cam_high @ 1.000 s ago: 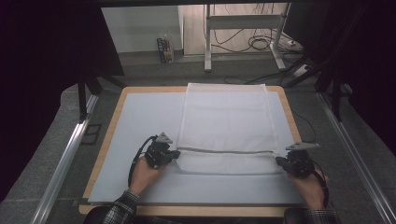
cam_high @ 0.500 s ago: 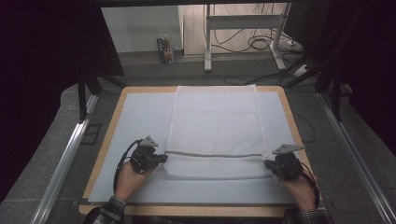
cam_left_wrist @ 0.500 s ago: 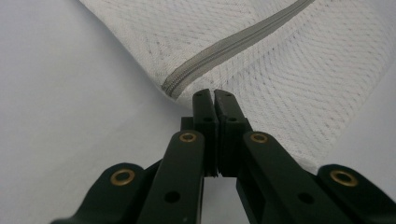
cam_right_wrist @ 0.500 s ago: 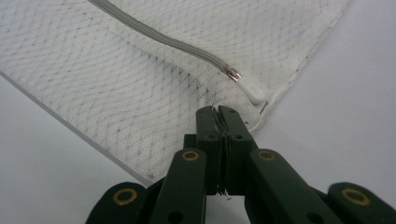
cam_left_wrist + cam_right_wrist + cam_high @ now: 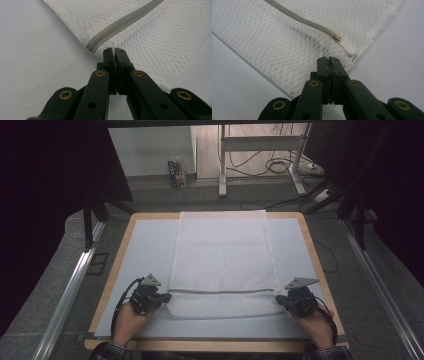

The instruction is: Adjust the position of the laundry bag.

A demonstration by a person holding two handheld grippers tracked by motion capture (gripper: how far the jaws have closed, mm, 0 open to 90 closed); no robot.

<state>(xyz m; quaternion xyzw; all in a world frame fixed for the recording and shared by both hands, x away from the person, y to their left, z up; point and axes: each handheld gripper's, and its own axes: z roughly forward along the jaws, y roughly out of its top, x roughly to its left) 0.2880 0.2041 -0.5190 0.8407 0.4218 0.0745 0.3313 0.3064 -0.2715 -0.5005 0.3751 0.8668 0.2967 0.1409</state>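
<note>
1. Left hand-held gripper [image 5: 161, 298] and right hand-held gripper [image 5: 284, 302] – two in all – each clamp a near corner of one mesh laundry bag [image 5: 222, 255].
2. Both have drawn nearer the person since earlier, dragging the bag along the surface [image 5: 145, 245].
3. One grey zipper [image 5: 222, 291] runs between them.

I see the mesh bag [image 5: 222, 265] lying centre frame on the table [image 5: 145, 250], zipper [image 5: 222, 291] across its lower part, left gripper [image 5: 167, 297] at lower-left corner, right gripper [image 5: 278, 300] lower-right.
</note>
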